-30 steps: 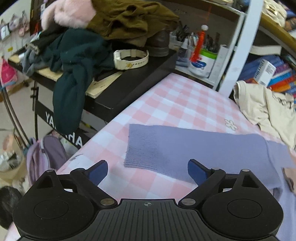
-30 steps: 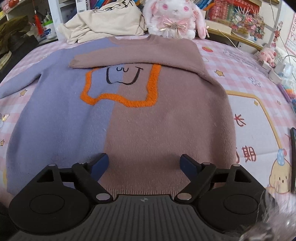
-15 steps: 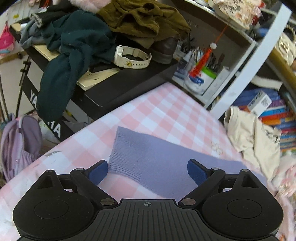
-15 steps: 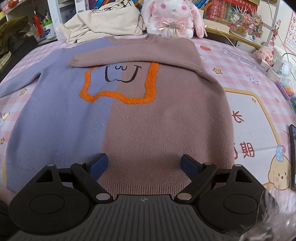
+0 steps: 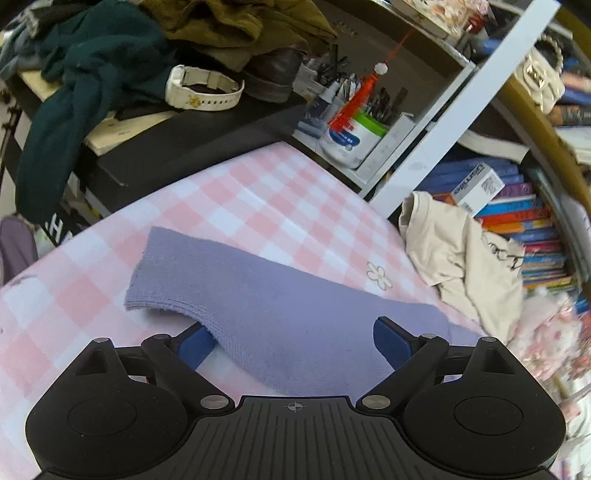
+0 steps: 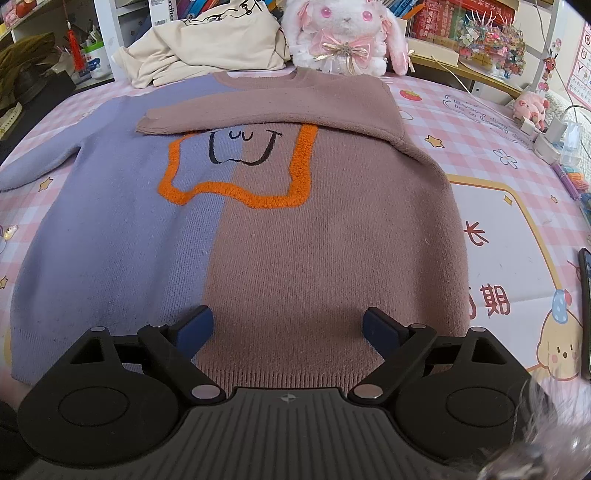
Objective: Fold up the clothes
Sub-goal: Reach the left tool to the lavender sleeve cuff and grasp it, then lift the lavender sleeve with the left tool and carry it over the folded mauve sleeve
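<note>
A knit sweater [image 6: 295, 240], half purple and half brown with an orange outline and a drawn face, lies flat on the pink checked bedspread [image 5: 258, 206]. Its brown sleeve [image 6: 258, 110] is folded across the chest. The purple sleeve [image 5: 258, 295] stretches out to the side. My left gripper [image 5: 291, 336] is open around that sleeve near the cuff: the left blue pad [image 5: 195, 343] is tucked under the sleeve's lifted edge, and the right pad rests on top of the knit. My right gripper [image 6: 286, 319] hovers open over the hem, holding nothing.
A cream garment [image 6: 207, 44] and a plush rabbit [image 6: 343, 33] sit behind the collar. A black keyboard [image 5: 184, 140] piled with dark clothes borders the bed beside the sleeve, with shelves and a pen pot [image 5: 351, 136] behind. A phone [image 6: 585, 295] lies at the right edge.
My left gripper has advanced over the purple sleeve and rolled; the cuff edge now rides over its left pad. The right gripper's view is nearly unchanged.
</note>
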Demonstrator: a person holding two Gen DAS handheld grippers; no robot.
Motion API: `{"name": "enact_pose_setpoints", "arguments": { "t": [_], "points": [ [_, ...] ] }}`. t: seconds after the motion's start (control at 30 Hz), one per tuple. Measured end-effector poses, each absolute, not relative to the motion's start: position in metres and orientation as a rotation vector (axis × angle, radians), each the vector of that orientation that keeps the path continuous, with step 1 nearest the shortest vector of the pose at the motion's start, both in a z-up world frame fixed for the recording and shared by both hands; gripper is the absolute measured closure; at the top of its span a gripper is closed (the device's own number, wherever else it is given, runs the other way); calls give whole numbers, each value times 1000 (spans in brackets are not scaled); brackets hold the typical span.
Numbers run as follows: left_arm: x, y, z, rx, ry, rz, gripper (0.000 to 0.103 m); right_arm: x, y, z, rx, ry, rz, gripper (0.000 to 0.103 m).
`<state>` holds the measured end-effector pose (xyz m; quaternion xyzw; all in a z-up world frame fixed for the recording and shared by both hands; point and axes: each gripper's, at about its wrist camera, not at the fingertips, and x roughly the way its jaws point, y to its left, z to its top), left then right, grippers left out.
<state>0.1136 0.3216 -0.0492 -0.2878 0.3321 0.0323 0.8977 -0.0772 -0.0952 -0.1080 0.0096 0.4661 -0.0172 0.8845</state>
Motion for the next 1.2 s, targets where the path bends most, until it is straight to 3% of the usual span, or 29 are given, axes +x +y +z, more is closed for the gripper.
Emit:
{"name": "enact_pose_setpoints", "arguments": {
  "t": [0.2, 0.5, 0.6, 0.67, 0.9, 0.97, 1.2],
  "points": [
    [112, 343, -51, -712, 659, 127, 10, -77, -96, -108, 18, 968, -32, 13],
    [104, 372, -57, -931, 614, 203, 31, -76, -96, -110, 22, 970, -39, 8],
    [100, 376, -60, -974, 605, 233, 44, -76, -96, -110, 23, 972, -44, 7],
    [97, 380, -63, -1004, 599, 249, 61, -77, -96, -110, 23, 972, -48, 5],
    [87, 397, -79, -1144, 588, 262, 82, -77, -98, -111, 21, 977, -55, 0],
    [85, 400, -82, -1163, 591, 268, 94, -77, -98, -110, 19, 981, -57, 0],
    [89, 399, -78, -1095, 611, 278, 100, -85, -98, -103, -32, 976, -101, 0]
  ]
}}
